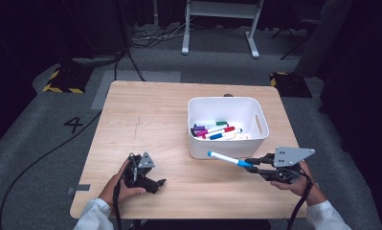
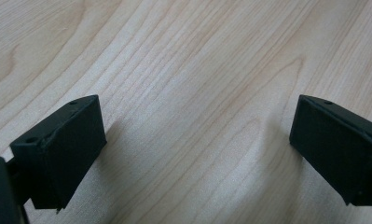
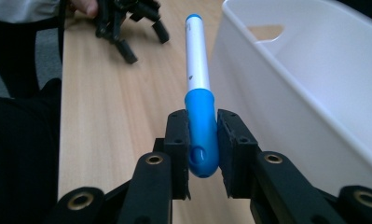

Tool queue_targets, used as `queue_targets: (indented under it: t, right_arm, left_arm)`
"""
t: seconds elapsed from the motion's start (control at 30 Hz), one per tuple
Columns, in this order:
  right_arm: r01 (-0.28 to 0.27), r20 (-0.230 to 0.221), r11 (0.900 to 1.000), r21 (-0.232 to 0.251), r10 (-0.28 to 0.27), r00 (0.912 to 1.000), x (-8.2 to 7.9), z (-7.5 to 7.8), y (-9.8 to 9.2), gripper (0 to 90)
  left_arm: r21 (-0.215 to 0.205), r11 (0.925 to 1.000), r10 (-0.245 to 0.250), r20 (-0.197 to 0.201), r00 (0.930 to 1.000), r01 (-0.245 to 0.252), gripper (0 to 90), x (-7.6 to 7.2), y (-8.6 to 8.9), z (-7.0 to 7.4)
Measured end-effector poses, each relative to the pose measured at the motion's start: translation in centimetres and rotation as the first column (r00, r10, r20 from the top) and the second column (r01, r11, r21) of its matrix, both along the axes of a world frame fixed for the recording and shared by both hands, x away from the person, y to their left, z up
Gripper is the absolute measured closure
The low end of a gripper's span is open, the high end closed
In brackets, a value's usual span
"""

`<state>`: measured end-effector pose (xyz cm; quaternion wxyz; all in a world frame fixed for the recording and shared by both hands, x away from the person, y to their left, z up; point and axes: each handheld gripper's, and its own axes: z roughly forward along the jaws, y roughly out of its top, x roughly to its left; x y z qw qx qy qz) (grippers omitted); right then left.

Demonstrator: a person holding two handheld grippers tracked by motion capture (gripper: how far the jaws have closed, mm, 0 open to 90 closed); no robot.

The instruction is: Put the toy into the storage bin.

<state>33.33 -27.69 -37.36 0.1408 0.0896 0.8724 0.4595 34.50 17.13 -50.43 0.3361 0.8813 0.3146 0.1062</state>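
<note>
The worktop (image 1: pixel 145 124) is lit brightly and evenly from above in the high view, while the floor and background beyond it are left in deep darkness. Only short, soft shadows are cast beside the white bin (image 1: pixel 227 125). The high view is rendered soft and slightly grainy. In the left gripper view, the wood grain is shown sharply, with faint shadows laid beside the black jaws. In the right gripper view, a mild sheen is seen on the blue marker (image 3: pixel 200 107); the far tip and the other hand-held gripper (image 3: pixel 127 23) are slightly blurred, and the bin wall is nearly washed out
</note>
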Motion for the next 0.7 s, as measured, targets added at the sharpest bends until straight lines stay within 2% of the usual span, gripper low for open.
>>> queue_targets:
  t: [0.1, 0.27, 0.37, 0.4, 0.53, 0.7]
  right_arm:
    - [0.022, 0.026, 1.000, 0.013, -0.023, 0.9994, 0.8, 2.2, -0.9, 75.5]
    - [0.074, 0.073, 0.997, 0.006, -0.075, 0.9945, 2.5, 5.1, -1.7, 75.5]
    - [0.091, 0.083, 0.996, -0.009, -0.090, 0.9924, 3.8, 6.3, -1.7, 75.5]
    - [0.092, 0.074, 0.996, -0.010, -0.091, 0.9931, 4.5, 6.7, -1.7, 75.5]
    - [0.095, 0.051, 0.995, -0.023, -0.094, 0.9943, 6.4, 6.9, -1.0, 75.5]
    - [0.093, 0.008, 0.992, -0.084, -0.093, 0.9957, 8.8, 5.8, 0.7, 75.5]
  left_arm:
    - [0.000, 1.0000, 0.000, 0.000, 1.0000, 0.000, 3.5, 0.0, 0.0, 0.0]
    - [0.000, 1.0000, -0.001, 0.001, 1.0000, 0.001, 3.5, 0.0, 0.0, 0.0]
    - [0.001, 1.0000, -0.001, 0.000, 1.0000, 0.001, 3.4, 0.0, 0.0, 0.0]
    - [0.001, 1.0000, -0.004, 0.000, 1.0000, 0.004, 3.3, 0.0, 0.0, 0.0]
    - [0.002, 1.0000, -0.002, -0.001, 1.0000, 0.002, 3.3, 0.0, 0.0, 0.0]
    - [0.003, 1.0000, -0.004, 0.000, 1.0000, 0.004, 3.3, 0.0, 0.0, 0.0]
